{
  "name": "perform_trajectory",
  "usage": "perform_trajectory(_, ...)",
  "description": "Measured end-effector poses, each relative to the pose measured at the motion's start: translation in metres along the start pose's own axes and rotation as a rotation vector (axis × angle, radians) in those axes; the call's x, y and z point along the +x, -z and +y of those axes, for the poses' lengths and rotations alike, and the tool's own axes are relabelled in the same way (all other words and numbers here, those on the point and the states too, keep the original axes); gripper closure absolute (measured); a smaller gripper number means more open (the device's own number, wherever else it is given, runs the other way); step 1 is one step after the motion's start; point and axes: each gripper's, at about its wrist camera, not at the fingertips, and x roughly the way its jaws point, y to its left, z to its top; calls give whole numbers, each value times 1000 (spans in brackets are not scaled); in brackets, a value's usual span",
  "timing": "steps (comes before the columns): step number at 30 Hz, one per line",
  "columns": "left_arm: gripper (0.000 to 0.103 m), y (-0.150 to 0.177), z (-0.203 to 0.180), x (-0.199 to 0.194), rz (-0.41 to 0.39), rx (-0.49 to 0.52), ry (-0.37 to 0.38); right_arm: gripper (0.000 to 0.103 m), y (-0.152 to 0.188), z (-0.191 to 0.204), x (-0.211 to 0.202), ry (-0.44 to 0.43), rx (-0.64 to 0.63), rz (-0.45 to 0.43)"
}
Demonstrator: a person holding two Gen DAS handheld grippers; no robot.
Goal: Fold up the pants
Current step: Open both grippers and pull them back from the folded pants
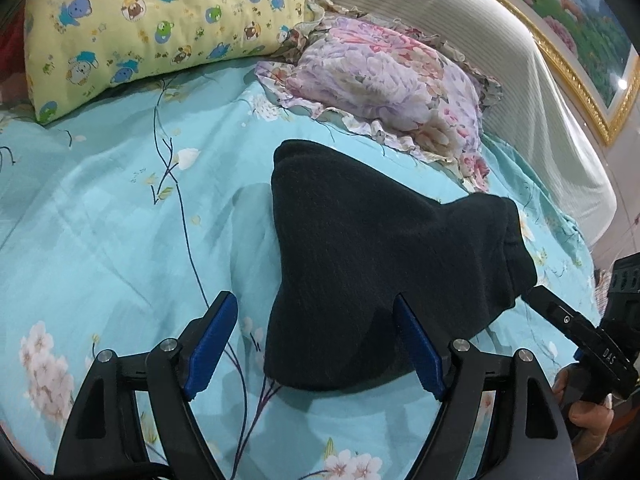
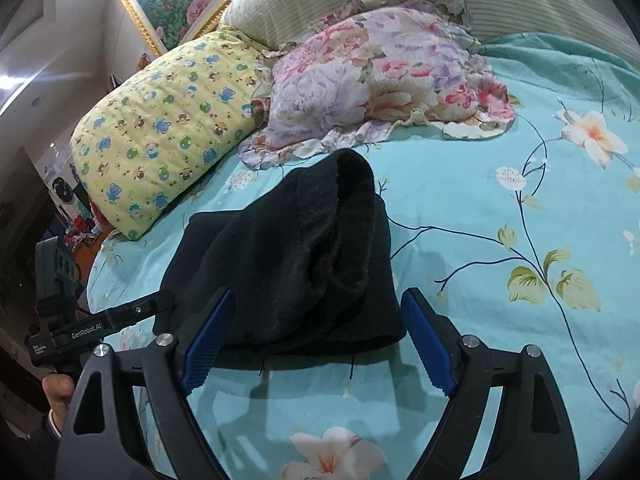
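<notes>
Both grippers hang over the bed and neither has hold of anything. The left gripper (image 1: 316, 340) stands with its jaws spread wide, its right blue pad (image 1: 420, 350) just at the near edge of the black pants (image 1: 372, 264), the left pad out over bare sheet. The right gripper (image 2: 316, 340) is likewise wide open, the near hem of the cloth lying between and just beyond its pads, with nothing pinched.

The pants sit as a compact dark bundle in the middle of the turquoise floral bedsheet (image 1: 100, 220), well short of the purple floral pillow (image 1: 392, 80) and the yellow bear-print pillow (image 1: 160, 24) at the far end. So the fold looks largely made, but it's no tidy rectangle: in the right wrist view a thick rolled lip (image 2: 352, 216) stands proud on top, and in the left wrist view one corner pokes out far and another bulges to the right.

Here's the danger. That raised lip is loose, thick fleece, and it could spring back and open the fold by itself. If either gripper comes in low again, a pad could snag the near hem and drag the whole bundle along the sheet. The sheet is soft and wrinkled too, so a pinch taken too deep may grab bedding along with the pants.
</notes>
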Motion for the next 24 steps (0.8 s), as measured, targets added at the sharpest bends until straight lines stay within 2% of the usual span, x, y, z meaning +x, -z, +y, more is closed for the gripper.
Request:
perform_trajectory(9, 21, 17, -10, -12, -23, 55, -68, 17, 18, 20, -13, 42, -153, -15)
perform_trajectory(15, 21, 28, -23, -18, -28, 118, -116, 15, 26, 26, -18, 58, -199, -30)
perform_trajectory(24, 20, 45, -29, -19, -19, 99, -162, 14, 37, 34, -24, 69, -242, -60)
